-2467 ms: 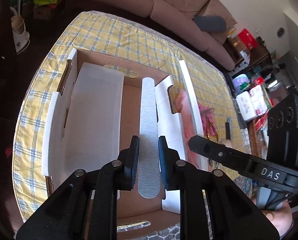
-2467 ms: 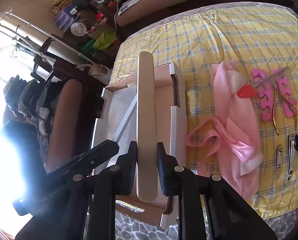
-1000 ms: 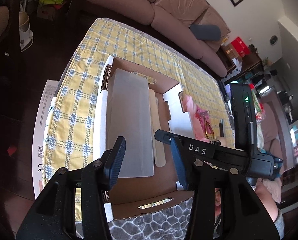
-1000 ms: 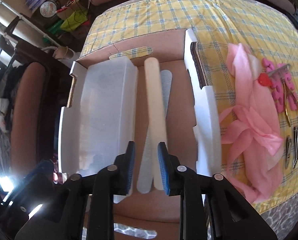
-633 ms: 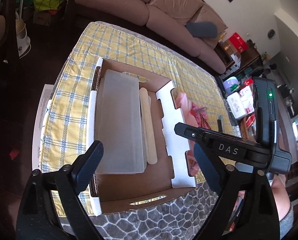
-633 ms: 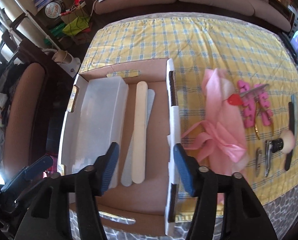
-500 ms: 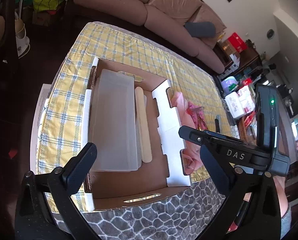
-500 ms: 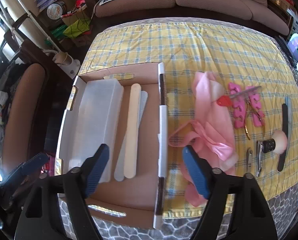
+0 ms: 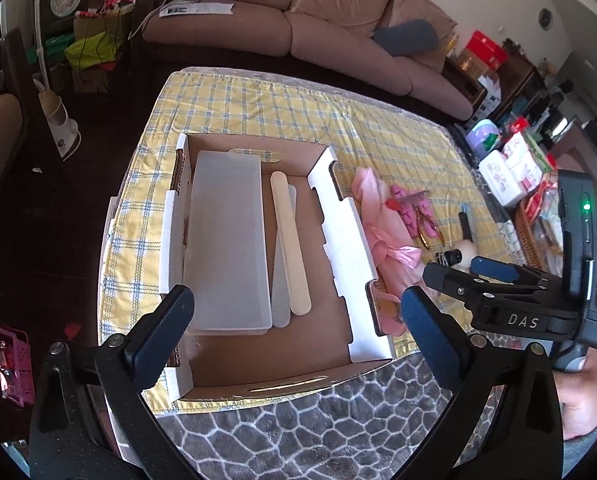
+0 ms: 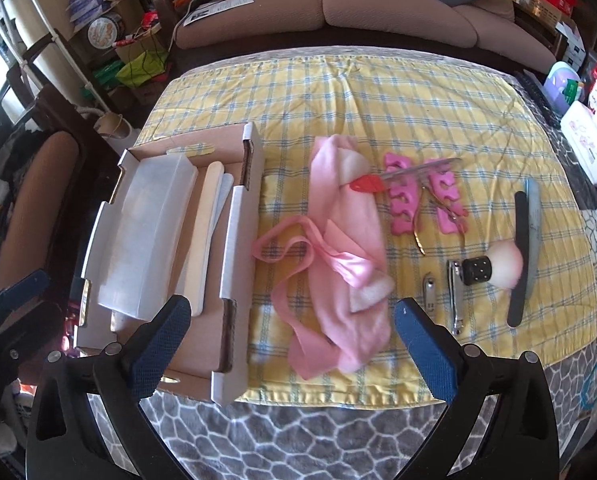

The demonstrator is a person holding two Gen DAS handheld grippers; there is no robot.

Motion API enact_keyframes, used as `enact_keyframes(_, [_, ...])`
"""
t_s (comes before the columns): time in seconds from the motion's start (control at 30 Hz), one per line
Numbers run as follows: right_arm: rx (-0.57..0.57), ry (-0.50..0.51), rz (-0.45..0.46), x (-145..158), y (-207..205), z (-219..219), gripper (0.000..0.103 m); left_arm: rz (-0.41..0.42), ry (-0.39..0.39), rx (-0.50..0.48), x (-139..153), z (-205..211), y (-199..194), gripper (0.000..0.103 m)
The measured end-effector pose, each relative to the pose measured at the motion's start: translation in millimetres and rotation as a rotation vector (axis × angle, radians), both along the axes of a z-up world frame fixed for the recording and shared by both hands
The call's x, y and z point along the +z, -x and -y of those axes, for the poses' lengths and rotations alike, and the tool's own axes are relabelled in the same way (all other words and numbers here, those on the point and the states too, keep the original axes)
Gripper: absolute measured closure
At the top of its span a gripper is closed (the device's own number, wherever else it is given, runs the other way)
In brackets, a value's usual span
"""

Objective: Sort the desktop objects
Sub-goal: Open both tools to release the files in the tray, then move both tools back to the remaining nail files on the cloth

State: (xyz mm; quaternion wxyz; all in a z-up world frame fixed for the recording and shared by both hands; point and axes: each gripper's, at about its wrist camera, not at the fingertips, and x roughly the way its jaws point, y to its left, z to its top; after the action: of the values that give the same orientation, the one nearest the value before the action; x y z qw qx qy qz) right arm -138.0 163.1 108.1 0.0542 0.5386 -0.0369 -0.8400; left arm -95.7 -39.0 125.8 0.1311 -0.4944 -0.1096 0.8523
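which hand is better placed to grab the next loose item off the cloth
Right. The right gripper, jaws opening and empty, faces the loose items: pink cloth, nail clippers. The left gripper sits over the cardboard box.

Two nail files point(image 9: 289, 240) lie in the box point(image 9: 346, 236) (right of the tray point(image 9: 226, 240)).

Matt cardboard box point(image 9: 340, 216), shiny metal clippers point(image 10: 455, 296), soft cloth point(image 10: 350, 248)

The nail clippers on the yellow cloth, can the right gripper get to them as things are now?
Probably yes. The right gripper is opening with nothing between its jaws, and the nail clippers lie uncovered on the cloth, apart from the small brush beside them.
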Motion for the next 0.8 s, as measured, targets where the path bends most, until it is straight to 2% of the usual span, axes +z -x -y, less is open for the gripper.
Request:
enact_keyframes(0.2, [0.004,0.025,-0.021,5.8,-10.4,-22.3,0.000,-0.002,0.034,-0.035,4.6,-31.0,0.4,0.000])
enact_keyframes(0.33, [-0.003,0.019,-0.037,10.1,-15.9,-49.5,0.000,-0.008,0.050,-0.085,7.2,-66.2,1.9,0.000])
enact_keyframes(0.53, [-0.067,-0.038,-0.060,17.7,-21.2,-126.3,0.000,-0.002,0.042,-0.162,3.6,-134.8,8.1,0.000])
enact_keyframes(0.8, [-0.211,0.002,-0.092,21.2,-23.1,-241.9,0.000,0.007,0.065,-0.298,-18.4,-239.4,22.8,0.000])
